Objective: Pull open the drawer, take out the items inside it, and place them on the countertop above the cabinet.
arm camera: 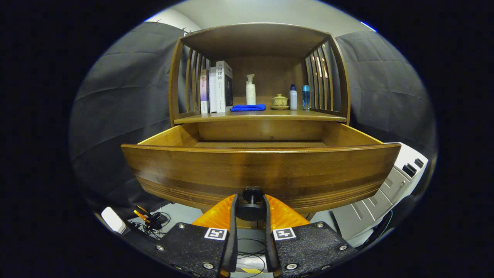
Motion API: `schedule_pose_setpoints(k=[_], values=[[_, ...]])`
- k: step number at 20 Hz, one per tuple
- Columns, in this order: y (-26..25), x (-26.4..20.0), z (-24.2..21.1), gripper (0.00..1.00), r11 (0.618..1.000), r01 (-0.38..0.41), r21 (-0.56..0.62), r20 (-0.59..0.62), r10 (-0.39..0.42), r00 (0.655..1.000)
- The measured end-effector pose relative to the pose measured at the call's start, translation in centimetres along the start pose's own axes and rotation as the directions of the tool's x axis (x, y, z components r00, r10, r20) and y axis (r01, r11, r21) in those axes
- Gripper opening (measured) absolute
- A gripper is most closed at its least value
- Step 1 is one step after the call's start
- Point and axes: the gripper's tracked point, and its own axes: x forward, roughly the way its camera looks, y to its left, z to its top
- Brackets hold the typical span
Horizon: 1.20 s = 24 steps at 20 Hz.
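Gripper [250, 206] jaws narrow, clamped on the dark knob [252, 192] of the wooden drawer [261, 173]; drawer pulled out, interior hidden behind its front; table [262, 115] at 12 o'clock carries books [218, 88], blue cloth [248, 107], pump bottle [251, 90], teacup [279, 101], two small bottles [299, 97]; black cloth walls either side.

A white book [220, 87] on the counter [301, 114] carried large dark characters down its spine. Two black-and-white square markers sat on the tool [250, 198], whose fingers clamped the drawer knob [252, 190].
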Motion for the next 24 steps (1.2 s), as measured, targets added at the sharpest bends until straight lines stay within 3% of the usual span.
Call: schedule_pose_setpoints(k=[9, 13, 17, 24], values=[[0.3, -0.6, -0.3, 0.29, 1.0, -0.003, 0.015, -0.001, 0.003, 1.0], [0.6, -1.7, -0.5, 0.62, 0.999, -0.017, 0.045, -0.057, 0.02, 0.998], [0.5, -3.6, 1.9, 0.95, 0.996, -0.033, 0.077, -0.014, 0.034, 0.999], [-1.7, -5.0, 9.6, 0.95, 0.992, 0.049, 0.113, 0.069, -0.057, 0.996]])
